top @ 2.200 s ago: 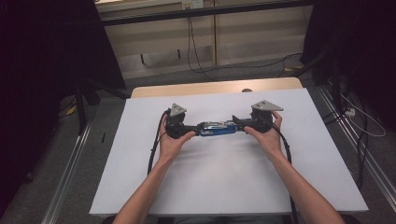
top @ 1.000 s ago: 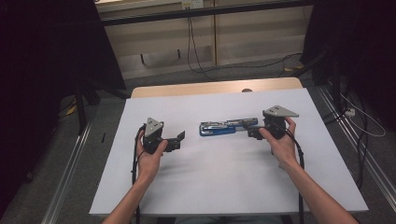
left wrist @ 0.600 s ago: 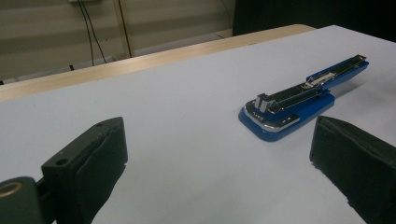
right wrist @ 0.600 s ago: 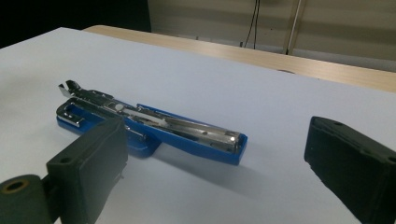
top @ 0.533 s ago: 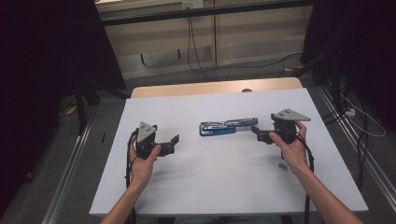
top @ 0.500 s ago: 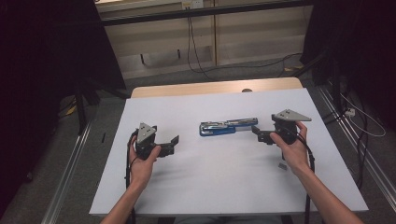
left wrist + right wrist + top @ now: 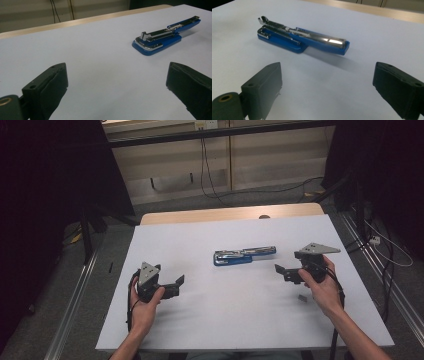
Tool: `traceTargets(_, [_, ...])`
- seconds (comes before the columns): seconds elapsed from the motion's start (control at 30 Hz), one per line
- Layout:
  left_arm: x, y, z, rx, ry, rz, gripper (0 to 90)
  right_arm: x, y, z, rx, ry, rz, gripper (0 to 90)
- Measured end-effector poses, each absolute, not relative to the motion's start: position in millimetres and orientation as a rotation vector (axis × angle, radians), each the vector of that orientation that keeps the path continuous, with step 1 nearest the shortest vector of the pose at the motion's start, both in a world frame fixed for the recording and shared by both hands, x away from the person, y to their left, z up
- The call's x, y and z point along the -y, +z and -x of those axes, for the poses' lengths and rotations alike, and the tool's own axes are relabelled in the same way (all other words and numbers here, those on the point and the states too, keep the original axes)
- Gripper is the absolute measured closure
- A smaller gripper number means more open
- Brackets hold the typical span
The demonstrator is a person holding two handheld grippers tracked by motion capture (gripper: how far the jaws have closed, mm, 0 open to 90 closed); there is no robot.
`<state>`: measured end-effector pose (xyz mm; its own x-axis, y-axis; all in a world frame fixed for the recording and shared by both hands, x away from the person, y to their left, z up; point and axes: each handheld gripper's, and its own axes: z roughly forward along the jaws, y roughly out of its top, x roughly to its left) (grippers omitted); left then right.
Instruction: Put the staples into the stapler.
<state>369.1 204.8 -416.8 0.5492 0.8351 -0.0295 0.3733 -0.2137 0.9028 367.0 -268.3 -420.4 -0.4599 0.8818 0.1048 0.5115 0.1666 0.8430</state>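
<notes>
A blue and chrome stapler [image 7: 243,255] lies swung open on the white table top [image 7: 225,320], a little behind the middle. My left gripper [image 7: 178,283] is held low at the left front, open, with nothing between its fingers. It points toward the stapler [image 7: 162,37], which lies well ahead and to the right in the left gripper view. My right gripper [image 7: 281,270] is at the right, open and empty, a short way from the stapler's thin end. In the right gripper view the stapler [image 7: 304,40] lies ahead of the open right gripper [image 7: 328,72]. The left gripper [image 7: 117,75] stands wide open.
A small grey piece [image 7: 302,297] lies on the table by the right hand. A wooden strip [image 7: 200,215] edges the table's far side. Metal rails [image 7: 75,295] run along both sides, and cables [image 7: 385,245] trail on the floor at the right.
Both grippers had the stapler between them at the table's middle. They have let go and drawn apart toward the person, left farther than right. The stapler stays on the table.
</notes>
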Motion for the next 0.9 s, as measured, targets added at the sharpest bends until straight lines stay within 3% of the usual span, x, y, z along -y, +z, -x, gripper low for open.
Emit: traceTargets(0.9, [-206,-419,-348,-0.934,0.563,-1.857,4.1,299,-417,-332,-2.305,1.11,-1.25,6.9])
